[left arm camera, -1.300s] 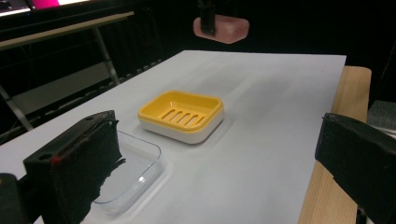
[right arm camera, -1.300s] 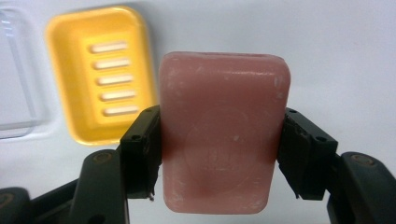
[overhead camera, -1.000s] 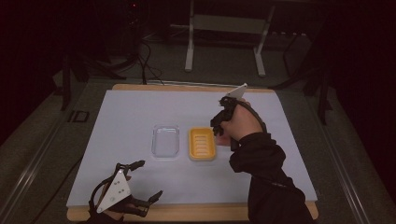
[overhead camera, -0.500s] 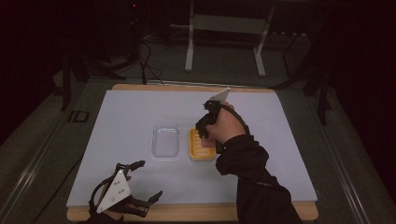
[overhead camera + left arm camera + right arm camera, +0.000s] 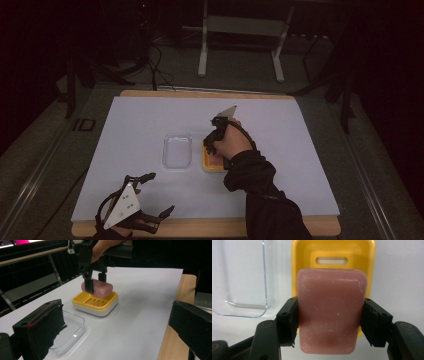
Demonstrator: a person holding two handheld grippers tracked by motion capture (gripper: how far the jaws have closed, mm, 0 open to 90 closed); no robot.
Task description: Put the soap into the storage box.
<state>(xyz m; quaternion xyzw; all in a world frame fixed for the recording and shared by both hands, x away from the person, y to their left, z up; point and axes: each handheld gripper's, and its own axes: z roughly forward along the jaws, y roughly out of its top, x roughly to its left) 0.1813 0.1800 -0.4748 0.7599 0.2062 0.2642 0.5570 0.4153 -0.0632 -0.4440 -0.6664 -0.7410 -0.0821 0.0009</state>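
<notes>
The right gripper (image 5: 329, 322) has its jaws pressed against the two long sides of a pink bar of soap (image 5: 330, 311), holding it over a yellow soap dish (image 5: 304, 260). In the left gripper view the bar of soap (image 5: 100, 287) sits tilted, one end low at the slotted yellow tray and the other end raised, with the right gripper (image 5: 93, 282) coming down on it from above; whether the bar touches the tray there cannot be told. The yellow soap dish (image 5: 96, 303) has a white base and stands on the pale sheet (image 5: 140, 320) that covers the counter. Just beside the dish lies a clear plastic lid (image 5: 244, 277), shallow and with nothing in it, its rim apart from the dish. From the high view the right gripper (image 5: 212, 145) and the person's hand (image 5: 235, 142) are over the soap dish (image 5: 207, 165) near the middle of the sheet, the dark sleeve (image 5: 260, 195) running back to the near edge, and the clear plastic lid (image 5: 177, 151) lies to the left of the dish. The left gripper (image 5: 155, 200) rests at the near left corner of the counter (image 5: 210, 93), well apart from both containers, its jaws spread wide with nothing between them.
</notes>
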